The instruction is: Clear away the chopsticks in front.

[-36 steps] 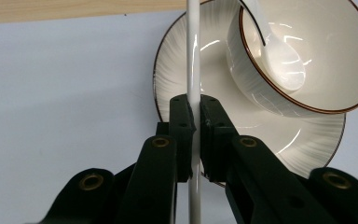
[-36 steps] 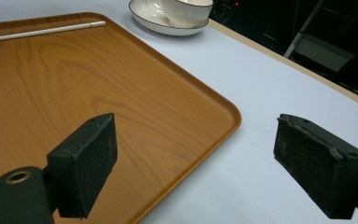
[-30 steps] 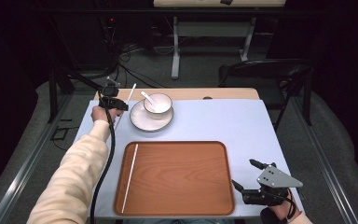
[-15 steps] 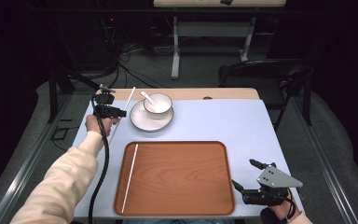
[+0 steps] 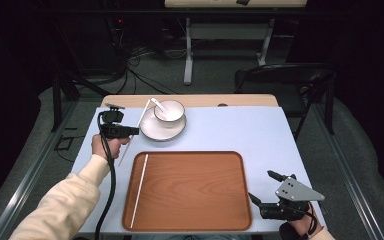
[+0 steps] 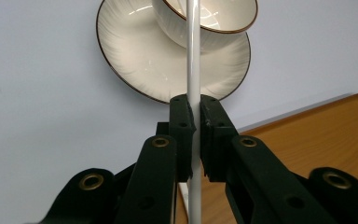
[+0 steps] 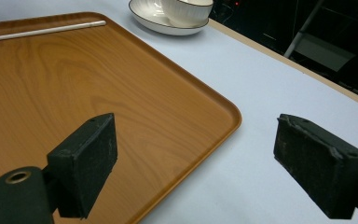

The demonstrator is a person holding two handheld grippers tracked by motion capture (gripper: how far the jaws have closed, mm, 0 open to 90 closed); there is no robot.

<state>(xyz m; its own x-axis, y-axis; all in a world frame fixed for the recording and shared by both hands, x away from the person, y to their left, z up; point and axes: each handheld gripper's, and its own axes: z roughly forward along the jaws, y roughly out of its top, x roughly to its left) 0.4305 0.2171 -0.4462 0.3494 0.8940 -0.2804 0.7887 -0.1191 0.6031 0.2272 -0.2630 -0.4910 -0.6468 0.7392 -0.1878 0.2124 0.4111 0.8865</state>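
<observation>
The left gripper (image 6: pixel 193 121) has its jaws clamped on a white chopstick (image 6: pixel 194 56) beside the saucer (image 5: pixel 152 131), and it should lower it level onto the tray (image 5: pixel 190 187) next to the other chopstick (image 5: pixel 139 190), while the right gripper (image 7: pixel 205 168) waits with jaws wide apart.

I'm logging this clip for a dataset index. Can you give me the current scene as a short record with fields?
setting: light blue table, dark room
tray: wooden tray at the near middle of the table
on tray: one white chopstick along its left edge
dishes: bowl with a spoon in it, standing on a plate beyond the tray
left gripper: shut on a second chopstick, beside the plate
right gripper: open, holding nothing, at the tray's near right corner
</observation>
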